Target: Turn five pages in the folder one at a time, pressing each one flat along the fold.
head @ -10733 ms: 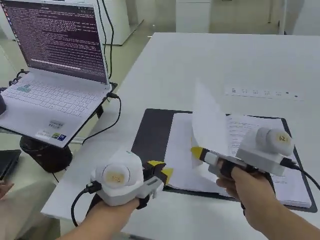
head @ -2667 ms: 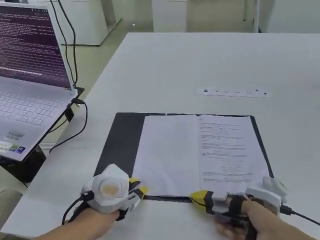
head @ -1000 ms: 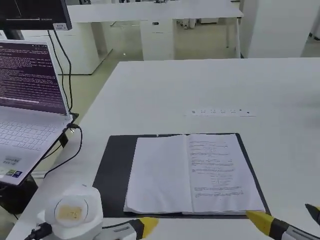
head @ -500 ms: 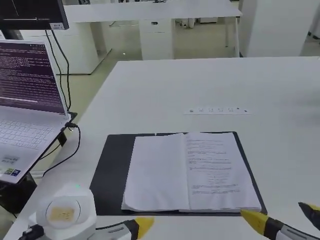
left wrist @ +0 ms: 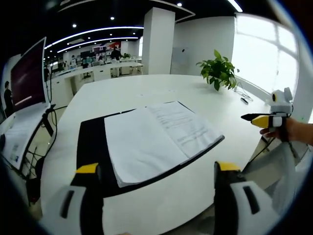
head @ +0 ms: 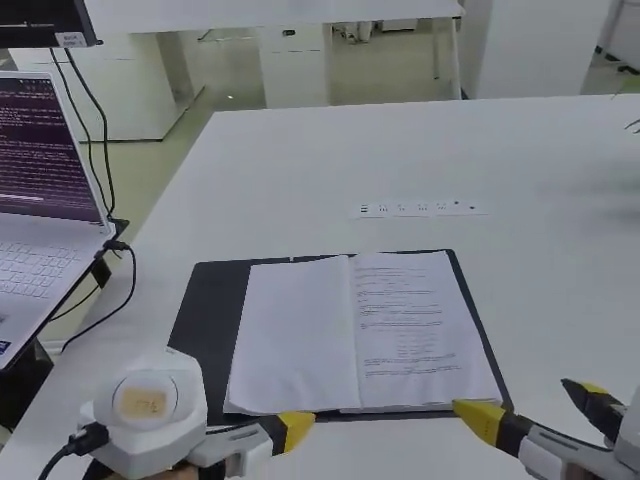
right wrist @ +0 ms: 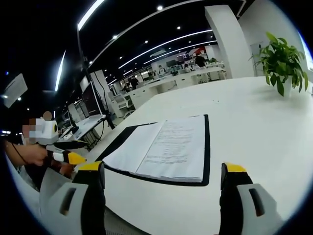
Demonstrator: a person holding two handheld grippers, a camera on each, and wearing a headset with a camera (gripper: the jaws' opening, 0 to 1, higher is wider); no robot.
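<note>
- Head view: the folder (head: 210, 310) lay open and flat on the smooth white table (head: 400, 140), near its front edge. It had a matte black cover, a blank white sheet on the left and a printed sheet on the right, with print too small to read.
- The left gripper (head: 290, 432), with a rounded white body and yellow tips, hung just in front of the folder's near left corner. The right gripper (head: 535, 405) was off the near right corner, jaws wide apart and holding nothing.
- A white laptop (head: 25, 250) stood to the left with pale text lines on a purple screen, unreadable, and a black cable (head: 118, 265) drooped beside it. A narrow white strip (head: 420, 208) with small dark marks lay beyond the folder.
- Left gripper view: its jaws stood spread and empty, the folder between and beyond them, untouched. A leafy green plant (left wrist: 220, 73) sat far back on the table.
- Right gripper view: its jaws were likewise apart, short of the folder's edge.
</note>
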